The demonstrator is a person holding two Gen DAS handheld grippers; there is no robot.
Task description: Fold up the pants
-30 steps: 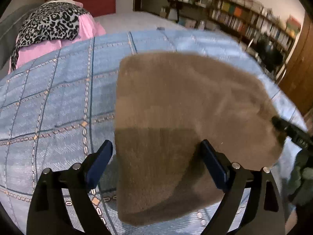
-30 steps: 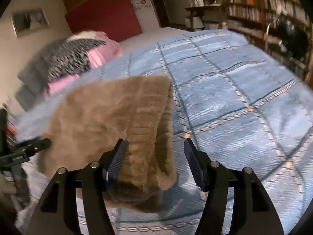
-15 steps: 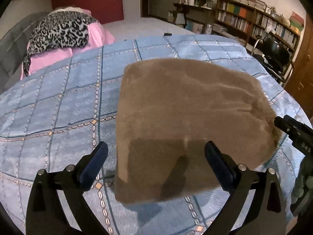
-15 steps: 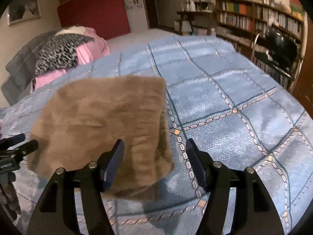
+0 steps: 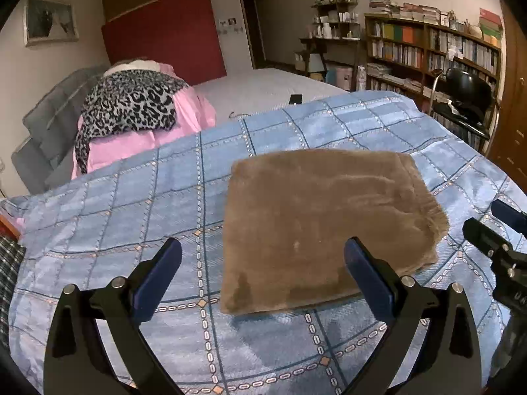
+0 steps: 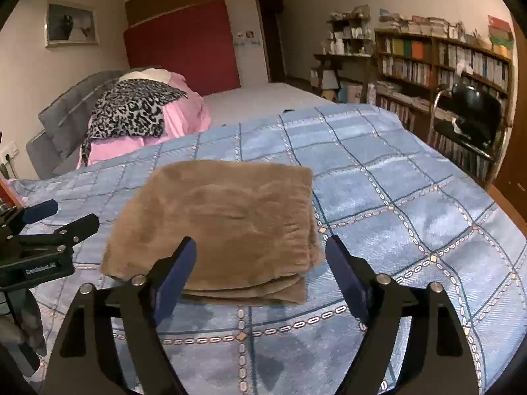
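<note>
Pants (image 5: 322, 227) lie folded; both grippers (image 5: 263, 263) (image 6: 260, 260) have backed off, jaws apart, empty.

**Hidden and cut-off parts**

The left gripper (image 5: 263, 270) covers part of the pants' (image 5: 316, 223) near edge. The right gripper (image 5: 494, 230) is cut off by the frame's right edge. Book (image 6: 444, 56) titles are too small to read. The folded layers' insides are hidden.

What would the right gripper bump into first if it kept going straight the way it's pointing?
Most likely the folded brown pants on the blue bedspread. The right gripper points at their near right corner; depth is unclear.
</note>
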